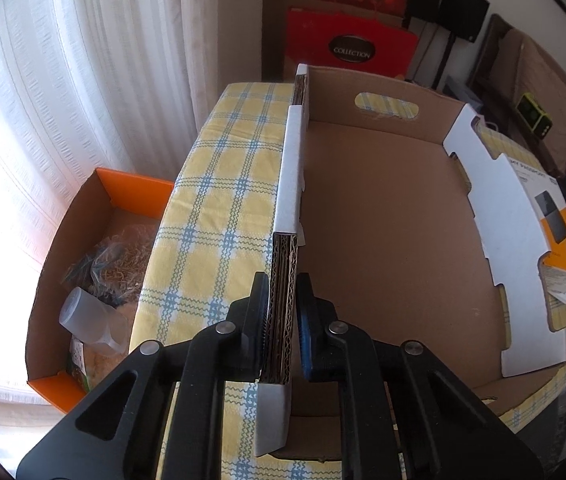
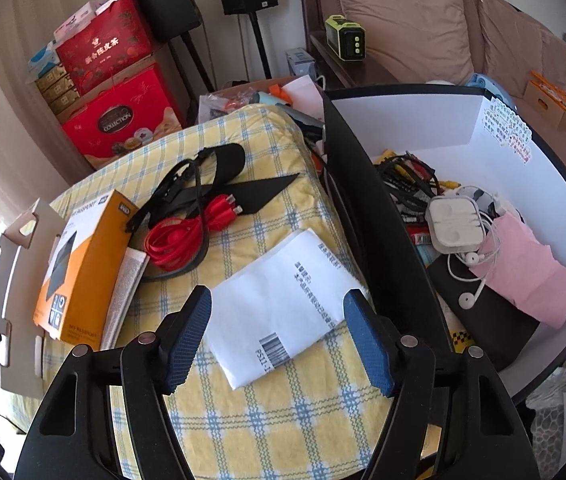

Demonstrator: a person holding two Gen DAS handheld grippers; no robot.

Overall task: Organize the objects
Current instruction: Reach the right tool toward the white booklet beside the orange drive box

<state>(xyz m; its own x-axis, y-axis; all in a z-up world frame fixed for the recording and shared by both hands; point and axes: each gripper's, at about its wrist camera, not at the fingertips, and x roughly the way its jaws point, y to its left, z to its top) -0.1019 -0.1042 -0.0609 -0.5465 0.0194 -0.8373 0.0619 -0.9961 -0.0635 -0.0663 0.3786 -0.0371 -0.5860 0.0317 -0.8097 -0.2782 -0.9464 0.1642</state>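
An orange box (image 1: 95,208) of clutter sits left of the checked bench (image 1: 219,200). The left claw (image 1: 283,320), angled downward, is clenched on the near wall of the empty cardboard tray (image 1: 383,240). The right claw (image 2: 279,340) hovers released over a white paper (image 2: 283,292), beside an orange carton (image 2: 83,256) and red cable (image 2: 179,240).

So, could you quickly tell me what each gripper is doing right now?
Left gripper: shut on the cardboard tray, clamping its side wall.
Right gripper: open, holding nothing, above the white paper.
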